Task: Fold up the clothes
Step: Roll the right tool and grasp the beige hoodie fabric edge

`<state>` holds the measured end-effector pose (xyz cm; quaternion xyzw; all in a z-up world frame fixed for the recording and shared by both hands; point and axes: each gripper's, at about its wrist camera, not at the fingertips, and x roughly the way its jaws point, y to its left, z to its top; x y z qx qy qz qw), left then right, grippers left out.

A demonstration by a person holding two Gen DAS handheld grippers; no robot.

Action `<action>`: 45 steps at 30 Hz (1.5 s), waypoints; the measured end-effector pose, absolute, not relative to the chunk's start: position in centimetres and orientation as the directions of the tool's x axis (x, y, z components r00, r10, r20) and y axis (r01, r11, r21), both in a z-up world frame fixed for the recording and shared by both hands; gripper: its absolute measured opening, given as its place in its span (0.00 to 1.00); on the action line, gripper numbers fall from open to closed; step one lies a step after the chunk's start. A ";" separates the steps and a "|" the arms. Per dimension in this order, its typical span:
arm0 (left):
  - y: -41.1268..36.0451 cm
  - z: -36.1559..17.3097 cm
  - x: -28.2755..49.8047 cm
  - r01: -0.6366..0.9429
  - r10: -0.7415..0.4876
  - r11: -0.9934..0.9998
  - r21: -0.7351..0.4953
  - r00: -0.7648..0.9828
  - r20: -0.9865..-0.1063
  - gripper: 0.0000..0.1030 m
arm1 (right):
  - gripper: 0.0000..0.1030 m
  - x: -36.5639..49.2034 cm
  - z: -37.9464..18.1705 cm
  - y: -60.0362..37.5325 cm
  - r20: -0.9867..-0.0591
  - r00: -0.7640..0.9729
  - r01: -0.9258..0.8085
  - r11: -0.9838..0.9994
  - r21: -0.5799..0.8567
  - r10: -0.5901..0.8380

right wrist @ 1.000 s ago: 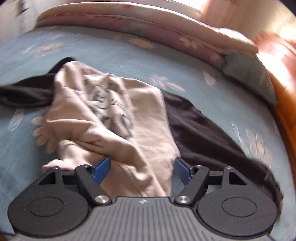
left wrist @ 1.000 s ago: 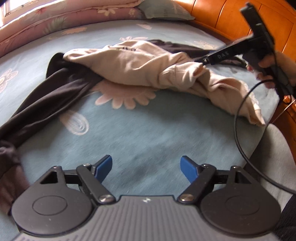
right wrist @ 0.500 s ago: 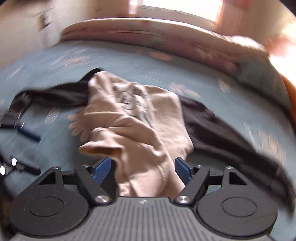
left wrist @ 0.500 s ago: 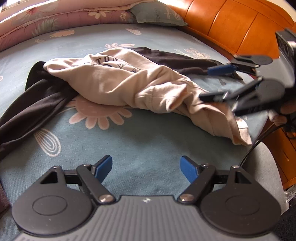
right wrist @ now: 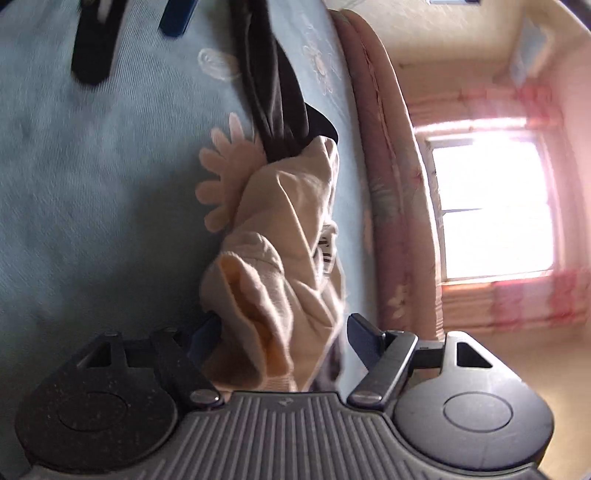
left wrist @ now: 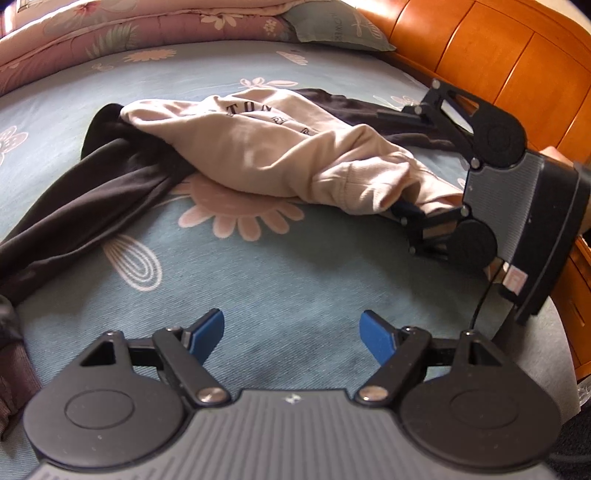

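Since a second earlier, the right gripper [left wrist: 402, 162] had swung down beside the bed and rolled onto its side, so that one finger stood above the beige garment's near end and the other below it. From the left wrist, the beige sweatshirt [left wrist: 266, 155] lay crumpled across a dark garment [left wrist: 92, 195] on the blue flowered bedsheet [left wrist: 288, 280], near the wooden bed frame [left wrist: 509, 62]. That sideways stance seemed meant to bracket the bunched hem from above and below, ready to pinch it. The left gripper [left wrist: 291, 332] hung over bare sheet with its blue pads wide apart and nothing between them, probably waiting until a second corner was freed.

From the right wrist, the picture was turned on its side, with the window [right wrist: 491, 206] at the right and a folded pink quilt [right wrist: 384, 158] running alongside the sheet. The beige cloth [right wrist: 280, 258] filled the gap between the right gripper's [right wrist: 284, 336] fingers, yet the jaws stood spread and the far pad was clear of the fabric; the near pad was partly hidden, so contact there could not be told. The hold looked not yet made. The left gripper's blurred tips [right wrist: 129, 22] showed at the top edge, well apart from the clothes.
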<state>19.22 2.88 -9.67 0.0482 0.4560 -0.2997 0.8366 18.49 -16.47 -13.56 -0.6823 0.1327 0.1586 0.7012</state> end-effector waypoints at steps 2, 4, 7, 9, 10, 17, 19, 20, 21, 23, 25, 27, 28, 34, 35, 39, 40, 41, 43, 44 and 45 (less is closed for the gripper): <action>3.0 -9.8 19.3 0.546 -0.459 0.815 -0.195 0.402 -0.792 0.78 | 0.76 18.9 -13.2 -16.6 -0.386 0.922 -0.387 0.024 -0.922 0.042; 3.1 -9.9 19.3 0.545 -0.457 0.816 -0.193 0.403 -0.793 0.78 | 0.76 19.1 -12.7 -16.5 -0.367 0.929 -0.369 0.046 -0.928 0.050; 3.2 -9.7 19.3 0.542 -0.453 0.819 -0.189 0.408 -0.793 0.78 | 0.76 19.8 -13.2 -16.1 -0.332 0.942 -0.333 0.015 -0.943 0.050; 3.4 -9.6 19.2 0.539 -0.450 0.822 -0.185 0.414 -0.792 0.78 | 0.76 20.4 -14.0 -15.9 -0.335 0.942 -0.334 -0.012 -0.942 0.033; 3.5 -9.4 19.1 0.538 -0.448 0.823 -0.182 0.417 -0.791 0.78 | 0.76 20.8 -14.4 -15.9 -0.344 0.939 -0.344 -0.018 -0.939 0.015; 4.8 -8.7 18.8 0.528 -0.420 0.835 -0.154 0.432 -0.798 0.78 | 0.76 19.9 -12.8 -15.7 -0.393 0.918 -0.395 0.053 -0.917 0.046; 4.9 -8.7 18.8 0.524 -0.418 0.838 -0.154 0.434 -0.798 0.78 | 0.76 20.2 -13.2 -15.9 -0.446 0.894 -0.447 0.037 -0.894 0.034; 4.9 -8.7 18.8 0.522 -0.417 0.839 -0.154 0.435 -0.798 0.78 | 0.76 20.4 -13.7 -16.0 -0.450 0.893 -0.450 0.026 -0.892 0.029; 4.8 -8.6 18.8 0.525 -0.422 0.836 -0.157 0.432 -0.797 0.78 | 0.74 20.6 -14.1 -16.1 -0.453 0.891 -0.454 0.016 -0.891 0.024; 4.6 -8.5 18.7 0.535 -0.431 0.829 -0.163 0.427 -0.795 0.78 | 0.68 20.8 -13.5 -16.0 -0.484 0.875 -0.485 0.070 -0.872 0.027; 4.3 -8.5 18.9 0.545 -0.441 0.821 -0.170 0.417 -0.795 0.78 | 0.67 20.8 -11.6 -15.8 -0.573 0.814 -0.579 0.178 -0.795 0.089; 4.0 -8.4 19.2 0.547 -0.442 0.820 -0.170 0.415 -0.795 0.78 | 0.68 21.1 -10.2 -15.7 -0.654 0.745 -0.661 0.269 -0.700 0.131; 3.9 -8.4 19.3 0.545 -0.441 0.821 -0.170 0.416 -0.796 0.78 | 0.68 21.4 -9.8 -15.7 -0.681 0.720 -0.683 0.308 -0.662 0.134; 3.5 -8.2 19.3 0.549 -0.441 0.819 -0.167 0.418 -0.794 0.78 | 0.63 24.1 -8.8 -16.6 -0.697 0.708 -0.660 0.457 -0.596 0.113; 3.5 -8.2 19.2 0.549 -0.442 0.819 -0.167 0.417 -0.794 0.78 | 0.58 24.6 -8.6 -16.7 -0.698 0.708 -0.657 0.461 -0.596 0.107; 3.9 -8.4 18.9 0.543 -0.438 0.822 -0.172 0.411 -0.799 0.78 | 0.28 23.8 -7.7 -17.9 -0.707 0.698 -0.665 0.468 -0.583 0.111; 4.0 -8.6 18.9 0.540 -0.435 0.824 -0.172 0.409 -0.802 0.78 | 0.24 23.2 -7.6 -17.9 -0.708 0.697 -0.669 0.461 -0.583 0.116; 4.1 -8.7 18.9 0.536 -0.431 0.827 -0.171 0.409 -0.804 0.78 | 0.22 22.7 -7.5 -17.9 -0.710 0.693 -0.674 0.456 -0.581 0.120; 4.2 -8.7 18.9 0.530 -0.426 0.831 -0.168 0.413 -0.805 0.78 | 0.16 21.7 -7.2 -17.8 -0.724 0.675 -0.693 0.457 -0.558 0.142; 4.3 -8.7 18.9 0.528 -0.425 0.833 -0.167 0.416 -0.804 0.78 | 0.16 21.2 -6.9 -17.8 -0.737 0.656 -0.710 0.465 -0.529 0.164; 4.4 -8.5 18.8 0.527 -0.425 0.833 -0.166 0.419 -0.802 0.78 | 0.16 20.8 -6.5 -17.7 -0.750 0.635 -0.725 0.479 -0.495 0.185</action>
